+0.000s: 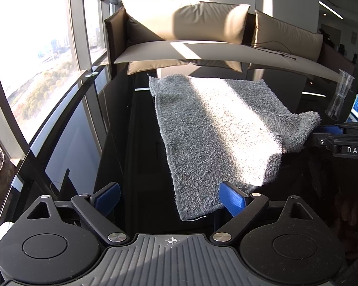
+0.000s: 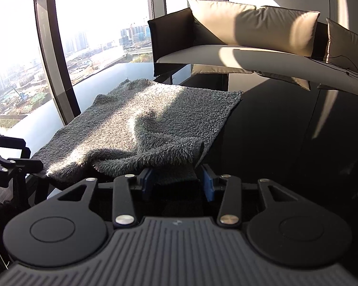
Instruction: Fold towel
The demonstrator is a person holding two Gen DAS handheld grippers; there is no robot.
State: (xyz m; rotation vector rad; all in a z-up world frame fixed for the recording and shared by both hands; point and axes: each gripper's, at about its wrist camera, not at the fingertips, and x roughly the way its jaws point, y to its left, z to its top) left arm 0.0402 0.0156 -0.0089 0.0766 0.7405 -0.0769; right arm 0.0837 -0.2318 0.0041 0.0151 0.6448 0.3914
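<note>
Towel (image 1: 217, 128) lies flat for folding; my right gripper (image 2: 176, 183) straddles its rumpled corner unclamped, left gripper (image 1: 170, 197) spread, empty.

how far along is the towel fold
Early. Done: the grey towel lies mostly flat on the black glass table, and no fold is finished. In hand: the right gripper sits at a raised, rumpled corner, towel between its fingers; a firm pinch isn't clear. The left gripper stands open at the near edge, holding nothing. Left: grasp, carry over, flatten.
</note>
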